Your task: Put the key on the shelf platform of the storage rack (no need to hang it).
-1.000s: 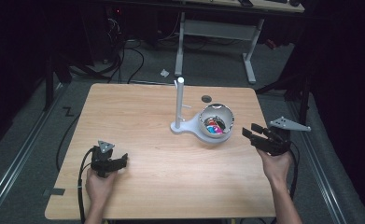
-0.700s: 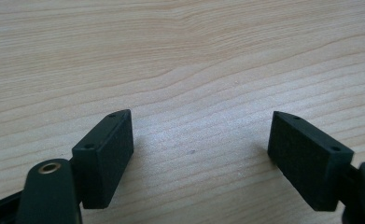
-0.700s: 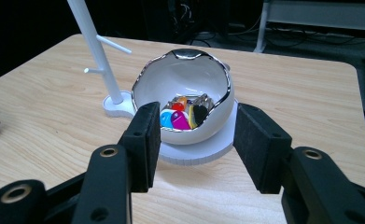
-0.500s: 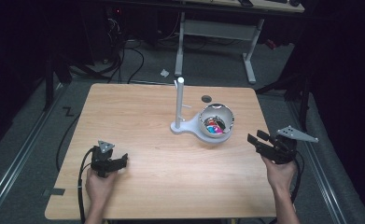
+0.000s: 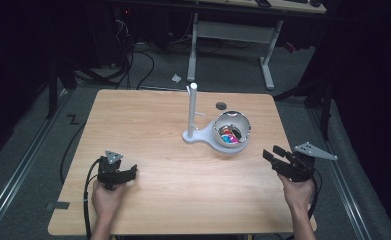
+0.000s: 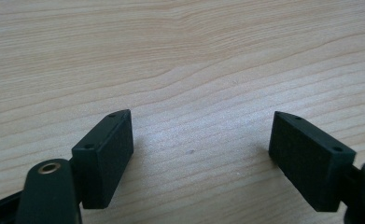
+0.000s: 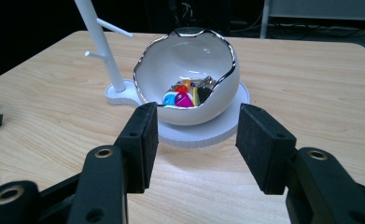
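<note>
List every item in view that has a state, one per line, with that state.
left gripper: open, empty, low over bare wood.
right gripper: open, empty, aimed at the bowl, short of it.
white bowl: upright on its stand, opening tipped toward the right gripper, holding small colourful pieces.
white stand: upright, pegs bare.
table: wooden top, round hole near the far edge.

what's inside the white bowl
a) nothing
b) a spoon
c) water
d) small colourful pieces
d: the bowl holds small red, blue, purple and yellow pieces, seen in the right gripper view past that gripper's open fingers.
</note>
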### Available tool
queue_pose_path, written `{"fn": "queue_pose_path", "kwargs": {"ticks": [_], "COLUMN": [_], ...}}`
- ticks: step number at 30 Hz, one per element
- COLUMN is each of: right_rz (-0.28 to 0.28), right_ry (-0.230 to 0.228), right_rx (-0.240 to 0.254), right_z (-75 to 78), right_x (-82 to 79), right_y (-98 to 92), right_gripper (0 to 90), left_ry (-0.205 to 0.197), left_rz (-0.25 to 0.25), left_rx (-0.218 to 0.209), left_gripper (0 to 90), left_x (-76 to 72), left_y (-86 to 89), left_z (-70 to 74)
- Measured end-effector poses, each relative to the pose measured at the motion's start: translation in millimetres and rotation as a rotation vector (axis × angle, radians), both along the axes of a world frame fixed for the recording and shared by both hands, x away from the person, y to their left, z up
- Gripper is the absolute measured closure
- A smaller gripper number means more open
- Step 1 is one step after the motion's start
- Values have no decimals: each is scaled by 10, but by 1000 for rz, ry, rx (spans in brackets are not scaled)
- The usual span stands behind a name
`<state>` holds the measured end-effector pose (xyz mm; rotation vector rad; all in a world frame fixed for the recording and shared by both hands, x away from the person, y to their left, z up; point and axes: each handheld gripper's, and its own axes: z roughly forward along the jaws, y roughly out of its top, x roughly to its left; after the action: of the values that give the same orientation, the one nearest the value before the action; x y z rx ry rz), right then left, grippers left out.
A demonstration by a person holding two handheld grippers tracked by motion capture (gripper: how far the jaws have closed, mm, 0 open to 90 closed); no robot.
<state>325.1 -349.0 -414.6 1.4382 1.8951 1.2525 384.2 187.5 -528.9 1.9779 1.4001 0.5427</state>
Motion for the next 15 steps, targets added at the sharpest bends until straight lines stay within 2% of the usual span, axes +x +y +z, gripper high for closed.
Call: {"fn": "queue_pose_path", "kwargs": {"ticks": [15], "right_rz": [10], "right_ry": [28], "right_rx": [0], "right_z": [-215], "right_x": [15], "right_y": [108], "right_gripper": [494], "left_ry": [-1], "left_rz": [-2], "left_rx": [1], "left_gripper": [222], "left_x": [0], "left_y": [-1], "left_z": [-1]}}
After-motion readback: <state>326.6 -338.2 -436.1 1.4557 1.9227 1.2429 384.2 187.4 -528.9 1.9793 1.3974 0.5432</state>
